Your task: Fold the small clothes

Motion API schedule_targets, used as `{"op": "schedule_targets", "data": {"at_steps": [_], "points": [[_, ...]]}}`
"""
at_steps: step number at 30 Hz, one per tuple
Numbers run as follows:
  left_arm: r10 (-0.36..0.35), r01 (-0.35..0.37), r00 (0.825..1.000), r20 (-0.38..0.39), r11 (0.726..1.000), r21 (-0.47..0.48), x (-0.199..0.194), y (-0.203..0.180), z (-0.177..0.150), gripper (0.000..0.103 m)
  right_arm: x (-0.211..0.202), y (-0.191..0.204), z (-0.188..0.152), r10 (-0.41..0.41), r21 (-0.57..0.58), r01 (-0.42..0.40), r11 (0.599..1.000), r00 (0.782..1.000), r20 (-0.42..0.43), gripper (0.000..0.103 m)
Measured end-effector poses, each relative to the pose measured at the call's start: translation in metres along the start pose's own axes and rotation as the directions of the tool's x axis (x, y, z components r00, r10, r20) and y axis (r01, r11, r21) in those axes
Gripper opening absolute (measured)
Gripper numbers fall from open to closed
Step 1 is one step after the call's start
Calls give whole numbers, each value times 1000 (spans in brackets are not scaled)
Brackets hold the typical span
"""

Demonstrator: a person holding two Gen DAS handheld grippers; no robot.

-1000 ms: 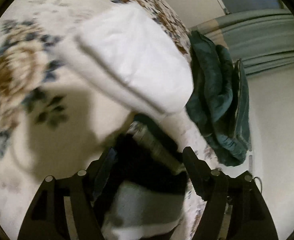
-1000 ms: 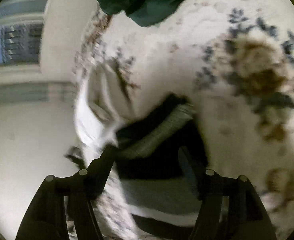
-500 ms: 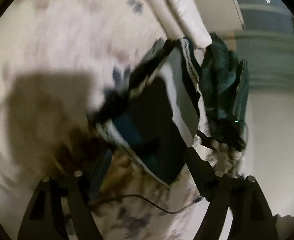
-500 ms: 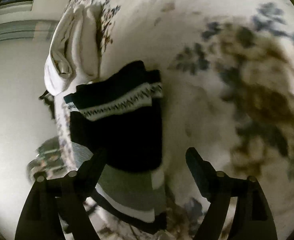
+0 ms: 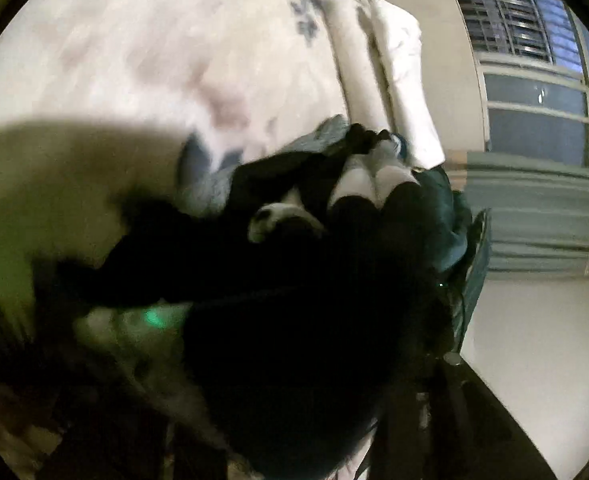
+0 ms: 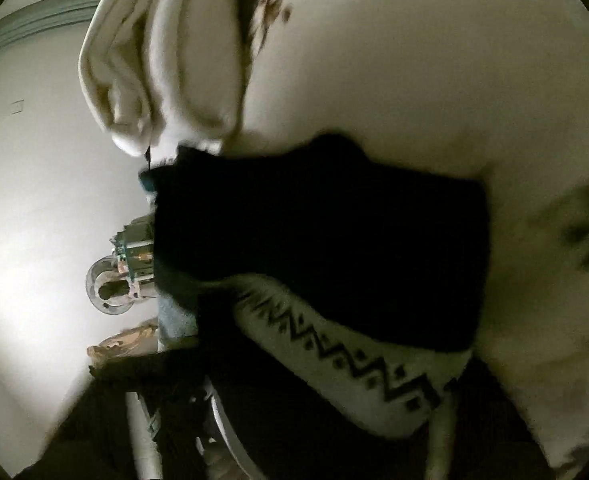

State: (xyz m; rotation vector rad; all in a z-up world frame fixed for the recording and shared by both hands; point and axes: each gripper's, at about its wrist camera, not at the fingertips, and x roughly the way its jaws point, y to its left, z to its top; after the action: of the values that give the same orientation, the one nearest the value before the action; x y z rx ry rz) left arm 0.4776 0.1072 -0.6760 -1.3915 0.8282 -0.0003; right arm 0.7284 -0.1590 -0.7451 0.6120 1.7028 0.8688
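A dark knitted garment [image 5: 294, 288] with white bands fills the lower middle of the left wrist view and lies on the floral bed cover [image 5: 142, 48]. In the right wrist view the same garment [image 6: 326, 248] shows a black panel above a pale band with a black zigzag pattern [image 6: 350, 356]. It sits very close to both cameras and covers the lower part of each view. Neither gripper's fingers can be made out behind the dark cloth and blur.
A folded white garment [image 5: 402, 68] lies at the bed's far edge, also in the right wrist view [image 6: 162, 56]. A teal cloth [image 5: 450, 224] lies beside the dark garment. A window [image 5: 534, 92] and white wall lie beyond. A metal fitting [image 6: 122, 276] shows at left.
Both cameras have moved much closer to the dark garment, which now hides the fingers that were visible and spread before. The views have swung and blurred.
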Motion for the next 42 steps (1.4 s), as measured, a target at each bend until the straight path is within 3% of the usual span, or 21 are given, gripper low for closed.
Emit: {"op": "schedule_targets", "data": {"at_steps": [4, 7, 8, 10, 13, 14, 15, 17, 20, 22, 23, 25, 31, 32, 33, 34, 35, 36, 37, 39, 42], "points": [[38, -32, 998, -52, 993, 115, -26, -26, 42, 27, -13, 2, -49, 65, 67, -73, 995, 991, 114, 20], [119, -87, 983, -138, 972, 220, -38, -43, 92, 28, -18, 7, -124, 36, 168, -63, 984, 987, 159, 15], [146, -98, 972, -183, 963, 251, -37, -44, 104, 31, -15, 9, -153, 32, 210, -67, 975, 985, 167, 15], [237, -151, 938, -255, 937, 316, -30, -45, 128, 62, -4, 13, -207, 13, 289, -63, 955, 985, 171, 15], [280, -168, 905, -321, 927, 335, -16, -41, 146, 72, 7, 14, -257, -42, 360, -31, 933, 980, 195, 21], [301, -182, 900, -316, 917, 355, -16, -41, 146, 72, 5, 12, -262, -70, 377, -12, 926, 977, 203, 33], [324, -201, 899, -295, 903, 379, -19, -45, 145, 72, 3, 9, -266, -93, 398, 8, 917, 976, 196, 48], [335, -213, 910, -246, 885, 414, -36, -55, 138, 72, -14, 2, -271, -131, 422, 39, 906, 973, 191, 63], [397, -305, 913, -96, 819, 486, -76, -71, 121, 72, -48, 5, -275, -206, 392, 115, 913, 958, 198, 70], [456, -400, 889, 33, 742, 538, -108, -79, 101, 72, -73, 12, -278, -284, 355, 196, 914, 935, 214, 74], [504, -472, 858, 104, 690, 549, -128, -74, 88, 73, -85, 17, -276, -312, 328, 231, 916, 924, 219, 74], [581, -568, 798, 162, 632, 528, -153, -50, 66, 76, -93, 23, -261, -332, 302, 259, 917, 916, 224, 74], [740, -687, 670, 63, 586, 430, -156, 58, 8, 76, -70, 51, -195, -343, 210, 301, 930, 917, 202, 74], [750, -695, 660, 46, 586, 417, -152, 72, 3, 76, -56, 58, -185, -341, 191, 307, 932, 922, 182, 73], [751, -698, 659, 49, 586, 412, -149, 80, -1, 76, -44, 60, -177, -348, 166, 322, 932, 922, 169, 63], [743, -697, 666, 63, 590, 408, -147, 85, -2, 82, -36, 63, -174, -370, 142, 349, 926, 915, 161, 46], [732, -690, 678, 64, 604, 399, -145, 85, 0, 87, -29, 65, -168, -419, 117, 405, 907, 894, 157, 8], [713, -672, 699, 50, 633, 384, -143, 87, 3, 102, -26, 63, -166, -473, 113, 460, 881, 868, 153, 8], [697, -658, 716, 34, 658, 368, -138, 90, 6, 103, -31, 56, -166, -509, 147, 489, 860, 843, 174, 8], [722, -686, 691, 37, 639, 347, -132, 96, 11, 103, -38, 41, -169, -490, 212, 452, 866, 853, 182, 8], [779, -738, 625, 44, 572, 357, -116, 94, 12, 103, -45, 39, -175, -412, 208, 375, 903, 893, 181, 12]]}}
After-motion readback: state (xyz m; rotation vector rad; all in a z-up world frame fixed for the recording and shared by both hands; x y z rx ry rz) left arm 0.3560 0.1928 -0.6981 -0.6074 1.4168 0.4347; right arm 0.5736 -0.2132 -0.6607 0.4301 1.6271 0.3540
